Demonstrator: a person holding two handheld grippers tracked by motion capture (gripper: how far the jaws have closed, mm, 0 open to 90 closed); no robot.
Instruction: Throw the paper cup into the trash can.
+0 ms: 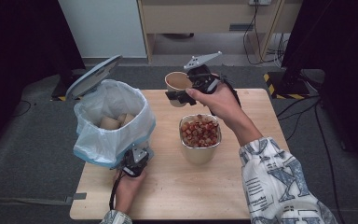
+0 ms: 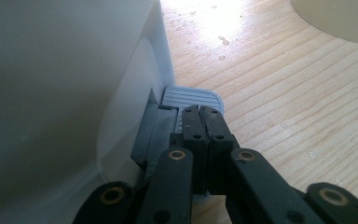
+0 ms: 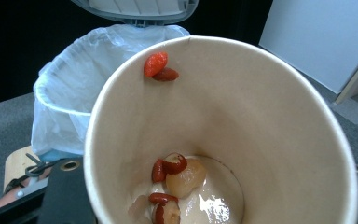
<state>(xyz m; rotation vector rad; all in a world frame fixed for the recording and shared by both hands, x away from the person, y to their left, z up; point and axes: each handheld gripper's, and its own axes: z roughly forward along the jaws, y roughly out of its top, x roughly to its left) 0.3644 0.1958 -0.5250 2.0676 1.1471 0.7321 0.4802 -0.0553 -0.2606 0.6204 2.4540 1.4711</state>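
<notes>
My right gripper (image 1: 182, 96) is shut on a tan paper cup (image 1: 177, 81), held in the air over the table's far edge. In the right gripper view the cup (image 3: 261, 116) holds a few red pieces (image 3: 161, 67) and a pale lump (image 3: 184, 179) in some liquid. Lower left, my left gripper (image 1: 134, 163) is shut, with nothing between its fingers. Its tips (image 2: 200, 114) rest on the grey ribbed pedal (image 2: 189, 95) at the foot of a bin (image 1: 112, 140). The bin's lid (image 1: 93, 74) stands open.
A beige bowl (image 1: 199, 154) full of red and pale fruit pieces stands mid-table, just right of the bin. The bin is lined with a clear bag (image 1: 121, 100) and holds discarded paper cups (image 1: 108, 122). The wooden table (image 1: 177, 191) has bare room in front.
</notes>
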